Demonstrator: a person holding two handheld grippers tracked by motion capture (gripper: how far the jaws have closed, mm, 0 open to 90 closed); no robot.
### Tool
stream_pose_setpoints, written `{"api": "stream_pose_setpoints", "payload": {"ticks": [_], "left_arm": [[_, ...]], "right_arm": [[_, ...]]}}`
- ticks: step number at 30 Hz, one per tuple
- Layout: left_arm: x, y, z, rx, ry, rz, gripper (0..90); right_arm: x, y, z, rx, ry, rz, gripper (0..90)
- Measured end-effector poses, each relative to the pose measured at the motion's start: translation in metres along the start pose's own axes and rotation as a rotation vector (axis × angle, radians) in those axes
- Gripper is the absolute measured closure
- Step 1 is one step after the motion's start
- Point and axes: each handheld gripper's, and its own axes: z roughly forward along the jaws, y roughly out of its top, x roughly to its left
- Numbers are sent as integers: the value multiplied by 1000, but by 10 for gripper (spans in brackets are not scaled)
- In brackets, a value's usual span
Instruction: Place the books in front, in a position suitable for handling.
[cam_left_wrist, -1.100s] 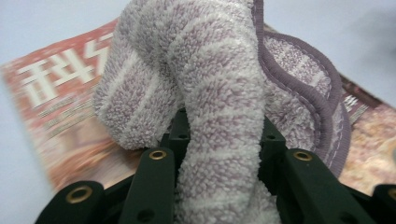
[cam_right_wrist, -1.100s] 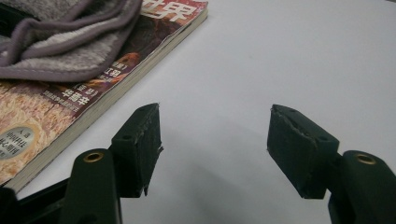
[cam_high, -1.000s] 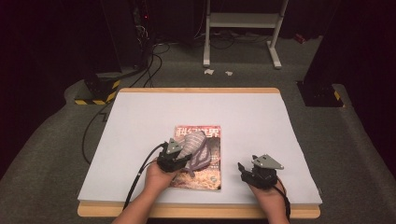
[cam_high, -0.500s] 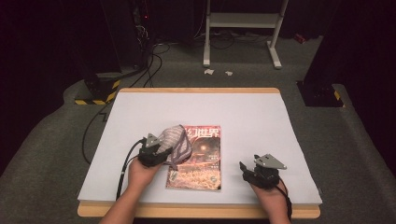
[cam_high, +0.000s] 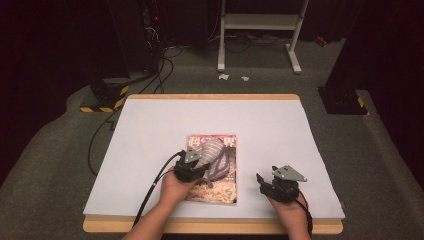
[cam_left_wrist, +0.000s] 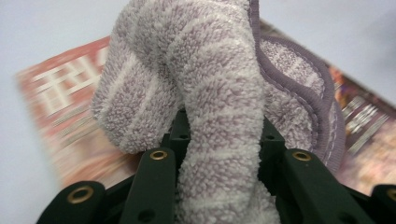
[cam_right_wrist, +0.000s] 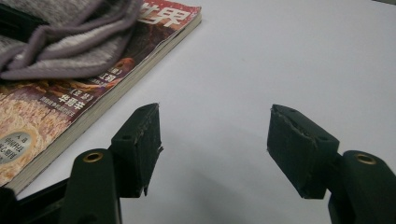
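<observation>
A lilac and white striped towel (cam_high: 216, 154) lies bunched over a red-covered magazine (cam_high: 216, 189) on the white table top (cam_high: 260, 120). My left gripper (cam_high: 199, 164) is shut on the towel (cam_left_wrist: 219, 93); a thick fold runs down between its jaws (cam_left_wrist: 229, 156), and the magazine (cam_left_wrist: 60, 107) shows under it. My right gripper (cam_high: 265, 183) rests to the right of the magazine near the front edge. Its jaws stand open with nothing between them (cam_right_wrist: 217, 135). The magazine's corner (cam_right_wrist: 70, 107) and the towel's edge (cam_right_wrist: 65, 51) lie at its left.
The wooden board's edge (cam_high: 210, 226) runs along the front. Beyond the table, on grey carpet, are black cables (cam_high: 150, 75), a yellow-black striped base (cam_high: 102, 102), a white stand (cam_high: 260, 30) and a black foot (cam_high: 342, 100) at back right.
My left gripper swung left off the magazine with the towel, then came back right over it. The right gripper has kept still.
</observation>
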Motion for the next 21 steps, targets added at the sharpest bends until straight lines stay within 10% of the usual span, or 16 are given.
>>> {"api": "stream_pose_setpoints", "payload": {"ticks": [9, 21], "left_arm": [[-23, 16, 16, -13, -16, 49, 684], [41, 12, 9, 7, 110, -35, 686]], "right_arm": [[0, 0, 0, -2, 3, -2, 350], [0, 1, -1, -6, 0, 1, 351]]}}
